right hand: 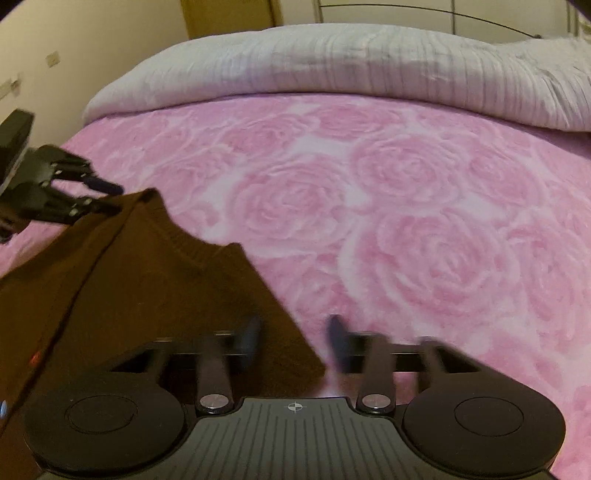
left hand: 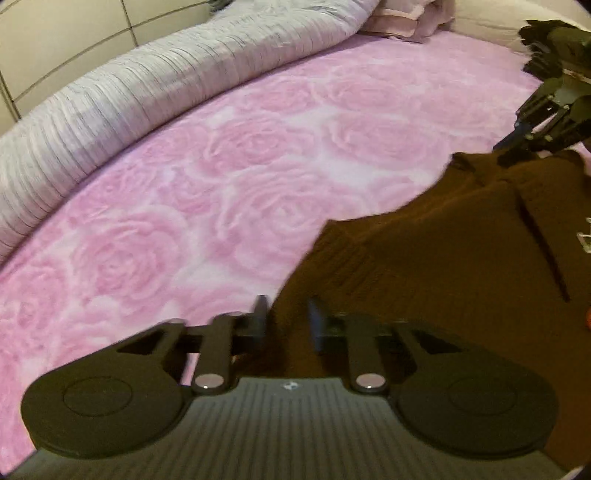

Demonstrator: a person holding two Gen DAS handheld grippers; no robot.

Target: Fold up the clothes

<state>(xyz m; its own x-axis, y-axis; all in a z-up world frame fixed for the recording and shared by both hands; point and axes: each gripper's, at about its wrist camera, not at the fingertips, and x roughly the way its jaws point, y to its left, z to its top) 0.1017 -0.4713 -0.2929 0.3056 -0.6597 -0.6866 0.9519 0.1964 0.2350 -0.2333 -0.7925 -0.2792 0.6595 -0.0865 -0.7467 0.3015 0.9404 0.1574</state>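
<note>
A dark brown knit garment (left hand: 443, 251) lies over a pink rose-patterned bed cover (left hand: 221, 166). In the left wrist view my left gripper (left hand: 288, 321) is open, its fingers astride the garment's left edge. The right gripper (left hand: 517, 147) shows at the far right, at the garment's far corner. In the right wrist view the garment (right hand: 140, 280) fills the lower left. My right gripper (right hand: 295, 339) is open, its jaws astride the garment's right corner. The left gripper (right hand: 110, 199) shows at the left, fingers parted at the garment's other corner.
A rolled grey-white ribbed duvet (left hand: 147, 85) runs along the far side of the bed and also shows in the right wrist view (right hand: 332, 66). Pink pillows (left hand: 402, 18) lie at the head. A beige wall and a wooden door (right hand: 229, 14) stand beyond.
</note>
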